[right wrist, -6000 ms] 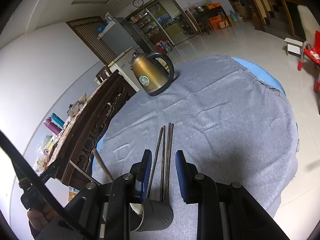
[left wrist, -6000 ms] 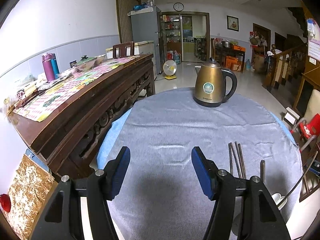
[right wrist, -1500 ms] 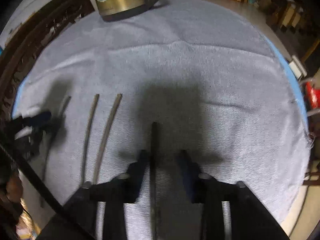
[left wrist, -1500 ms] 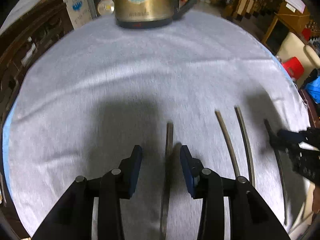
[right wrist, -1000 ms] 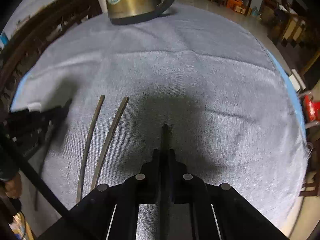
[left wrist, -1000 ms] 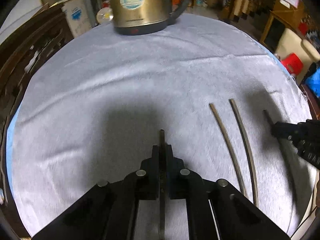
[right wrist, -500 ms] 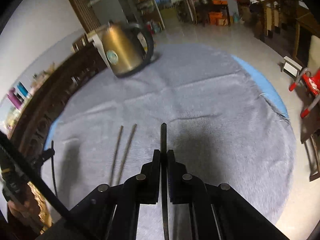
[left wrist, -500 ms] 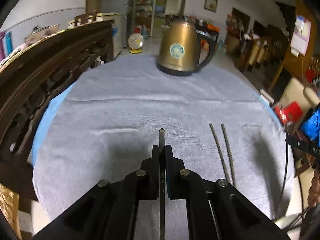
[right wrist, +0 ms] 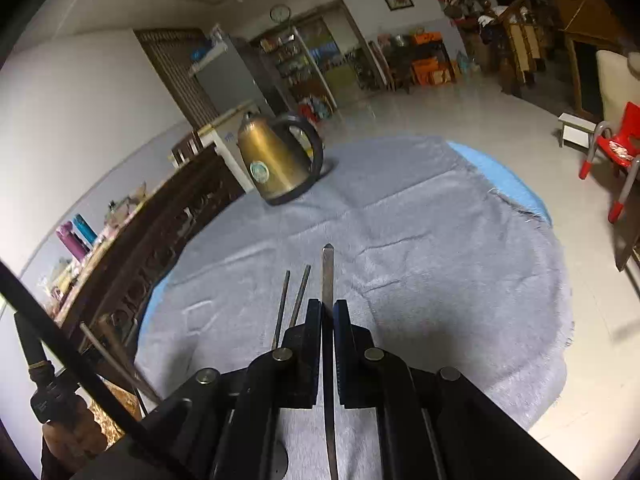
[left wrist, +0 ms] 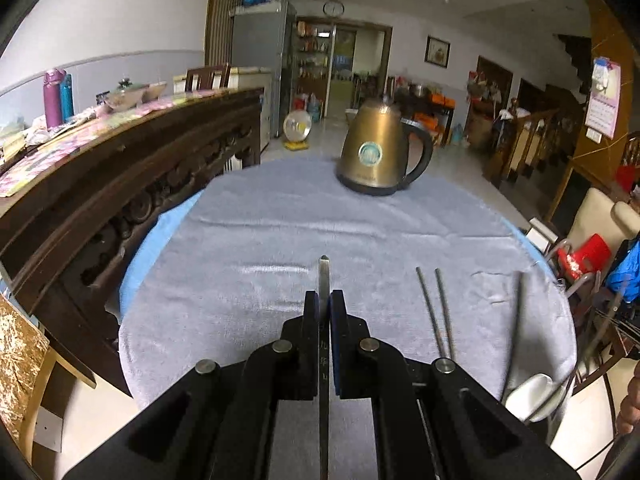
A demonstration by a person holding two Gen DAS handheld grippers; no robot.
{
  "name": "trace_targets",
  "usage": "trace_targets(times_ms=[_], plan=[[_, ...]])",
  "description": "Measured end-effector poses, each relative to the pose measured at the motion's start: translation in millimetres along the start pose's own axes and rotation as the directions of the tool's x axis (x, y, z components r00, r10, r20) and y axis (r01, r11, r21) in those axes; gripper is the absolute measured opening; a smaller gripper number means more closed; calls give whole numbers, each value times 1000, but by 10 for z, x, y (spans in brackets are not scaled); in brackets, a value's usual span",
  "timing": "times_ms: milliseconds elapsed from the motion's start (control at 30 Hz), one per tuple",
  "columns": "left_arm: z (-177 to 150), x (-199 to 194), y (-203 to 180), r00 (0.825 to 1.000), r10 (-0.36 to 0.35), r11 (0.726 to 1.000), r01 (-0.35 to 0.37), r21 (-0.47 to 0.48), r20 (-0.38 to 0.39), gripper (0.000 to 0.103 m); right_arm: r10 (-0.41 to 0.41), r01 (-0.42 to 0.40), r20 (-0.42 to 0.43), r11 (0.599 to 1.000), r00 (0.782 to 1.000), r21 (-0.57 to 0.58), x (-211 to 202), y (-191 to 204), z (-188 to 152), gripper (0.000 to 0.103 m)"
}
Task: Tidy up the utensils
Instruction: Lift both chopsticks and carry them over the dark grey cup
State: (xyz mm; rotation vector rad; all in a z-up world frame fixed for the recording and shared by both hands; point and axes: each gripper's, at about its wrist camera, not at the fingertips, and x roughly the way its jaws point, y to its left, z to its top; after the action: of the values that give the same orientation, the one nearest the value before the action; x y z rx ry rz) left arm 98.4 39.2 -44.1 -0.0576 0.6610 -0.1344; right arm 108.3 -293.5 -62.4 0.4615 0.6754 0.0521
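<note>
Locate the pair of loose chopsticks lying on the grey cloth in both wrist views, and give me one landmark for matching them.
Left wrist view: pair of loose chopsticks lies right of centre, side by side on the grey cloth.
Right wrist view: the same pair lies just left of centre, their near ends hidden behind the tool.
Shared landmark: the gold kettle at the cloth's far side.

A bronze-gold kettle (left wrist: 374, 160) with a black handle stands on a plain grey tablecloth (left wrist: 248, 272) over blue.

Blk hand-held gripper (left wrist: 324, 310); blue pads (left wrist: 334, 312)
</note>
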Motion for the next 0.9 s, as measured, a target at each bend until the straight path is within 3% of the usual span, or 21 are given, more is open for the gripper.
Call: trace_targets(times_ms=[467,900], plan=[[-89,-593,-302,994,-79,995,74,69,73,5,105,-126,184,986,977,105,-556,-81,-48,7],[109,-1026,-457,976,-148,986,134,95,158,5,174,-186,297,982,939,12,-926,258,-58,7]])
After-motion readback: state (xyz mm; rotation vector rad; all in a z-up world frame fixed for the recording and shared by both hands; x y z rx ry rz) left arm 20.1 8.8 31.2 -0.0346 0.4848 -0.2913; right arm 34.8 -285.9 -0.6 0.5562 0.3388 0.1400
